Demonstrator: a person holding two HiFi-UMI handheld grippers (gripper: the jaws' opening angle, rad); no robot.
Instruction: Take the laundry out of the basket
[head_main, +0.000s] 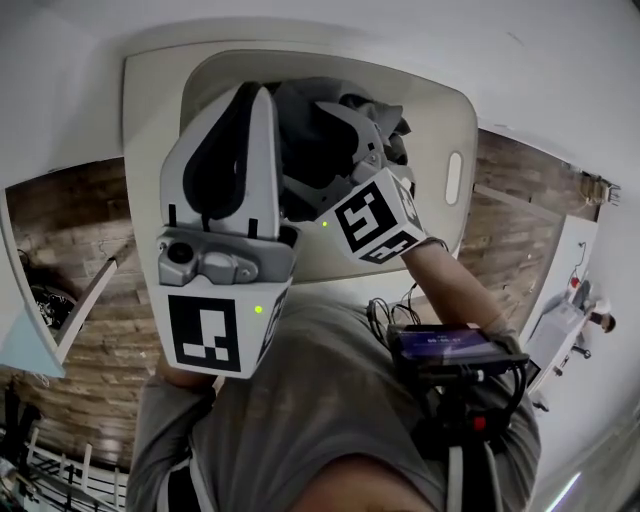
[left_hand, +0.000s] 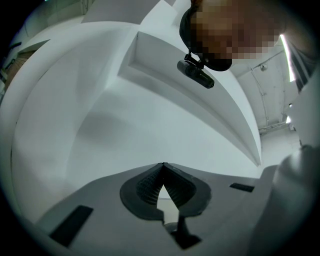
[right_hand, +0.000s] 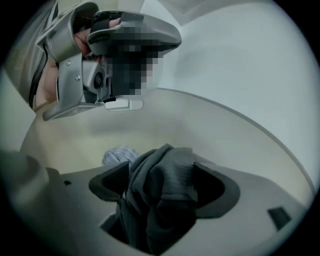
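Seen from the head view, the white laundry basket stands below me with dark grey laundry inside it. My right gripper reaches into the basket among the clothes. In the right gripper view its jaws stand wide open, and a dark grey garment bunches loosely between the right gripper pads. A pale bluish cloth lies behind it on the basket's inner wall. My left gripper is raised near the basket's left side. It is shut with nothing in it.
Wood-plank floor lies on both sides of the basket. A dark device with cables hangs at the person's chest. Another person stands far off at the right by white furniture.
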